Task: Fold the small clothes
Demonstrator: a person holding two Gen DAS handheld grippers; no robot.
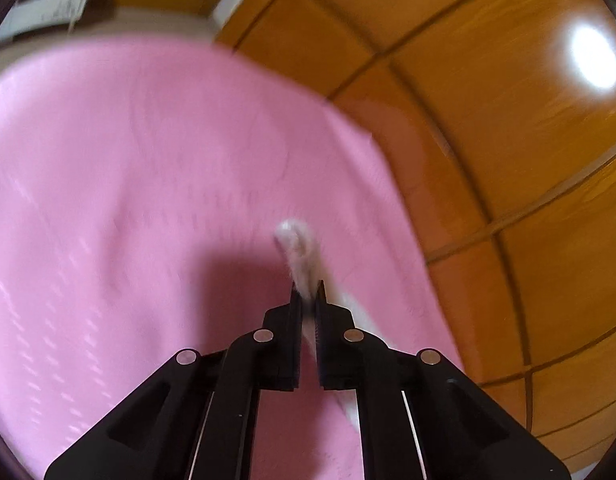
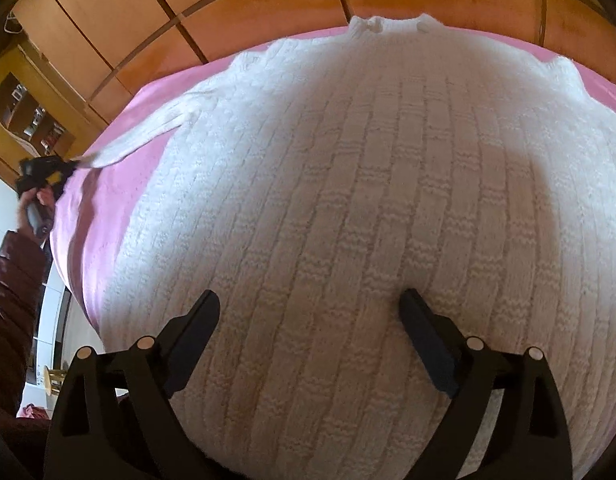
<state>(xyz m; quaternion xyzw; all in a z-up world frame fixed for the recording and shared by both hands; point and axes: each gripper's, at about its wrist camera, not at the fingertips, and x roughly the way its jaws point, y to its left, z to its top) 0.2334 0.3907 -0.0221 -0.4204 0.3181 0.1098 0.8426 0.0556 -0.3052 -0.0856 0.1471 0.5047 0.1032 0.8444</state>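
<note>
A white knitted sweater (image 2: 368,184) lies flat on a pink sheet (image 2: 107,200), its collar at the far edge. My right gripper (image 2: 310,300) is open just above the sweater's lower body, fingers spread wide. My left gripper (image 1: 306,294) is shut on the white sleeve end (image 1: 299,248), held above the pink sheet (image 1: 127,200). In the right wrist view the left gripper (image 2: 73,166) appears at the far left, pulling the sleeve (image 2: 147,128) outward. The left wrist view is motion-blurred.
An orange wooden floor (image 1: 488,140) with dark grooves surrounds the pink surface. Its edge runs on the right in the left wrist view. Shelves (image 2: 23,108) stand at the far left. The person's dark red sleeve (image 2: 11,280) is at the left.
</note>
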